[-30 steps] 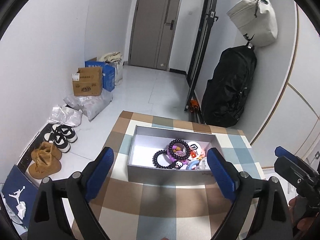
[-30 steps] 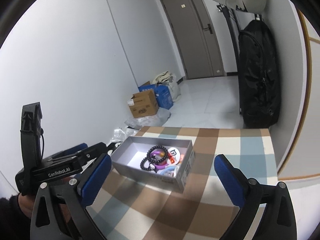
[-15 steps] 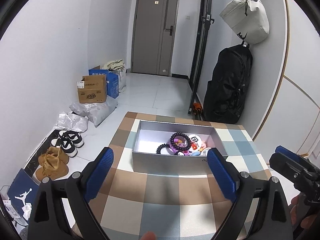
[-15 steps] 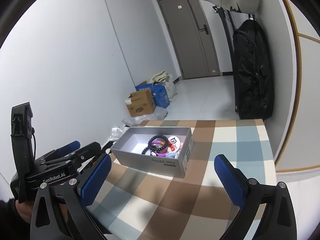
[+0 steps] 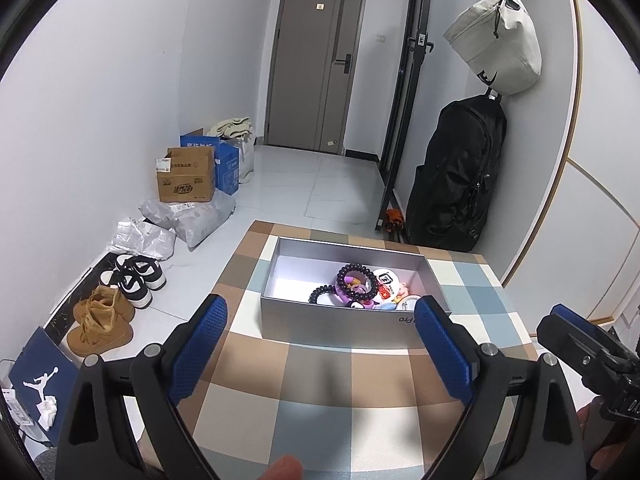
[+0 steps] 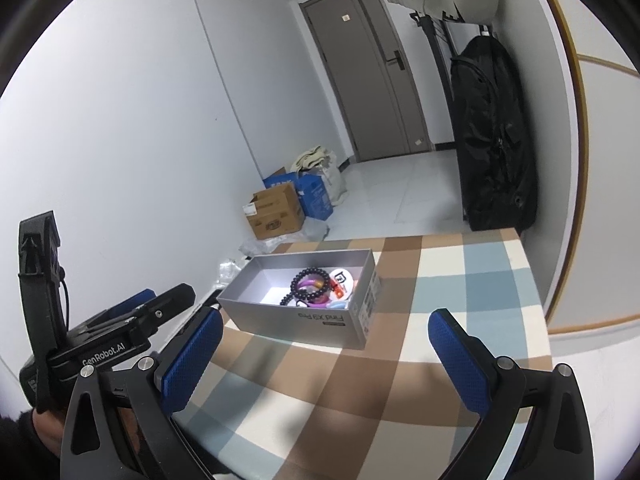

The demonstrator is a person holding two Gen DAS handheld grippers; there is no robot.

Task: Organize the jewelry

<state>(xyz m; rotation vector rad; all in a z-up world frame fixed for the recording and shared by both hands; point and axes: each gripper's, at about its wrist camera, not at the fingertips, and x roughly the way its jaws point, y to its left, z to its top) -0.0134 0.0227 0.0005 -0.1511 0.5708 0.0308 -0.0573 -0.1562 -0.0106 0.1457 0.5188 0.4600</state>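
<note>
On the floor at the far left we see tan boots (image 5: 101, 322) beside black-and-white sneakers (image 5: 136, 276), with a cardboard box (image 5: 186, 176) farther back along the wall. Moving right, we reach the checked tablecloth (image 5: 316, 380), where our left gripper (image 5: 320, 348) hovers with its blue pads spread wide and nothing between them. Just beyond its fingertips sits the grey box (image 5: 340, 318), open at the top, near the far edge of the table. We find the jewelry heaped in the right half of that box: a dark bead bracelet (image 5: 357, 280) lying over a purple ring-shaped piece, a black coiled band (image 5: 322, 293) to its left, and a white round item (image 5: 387, 282) to its right; the smaller pieces beneath we cannot make out. Farther right a black backpack (image 5: 456, 184) leans against the wall with a pale bag (image 5: 496, 46) hung above it. At the right edge our right gripper (image 6: 320, 356) also stands wide apart, empty, aimed at the box from just short of it.
</note>
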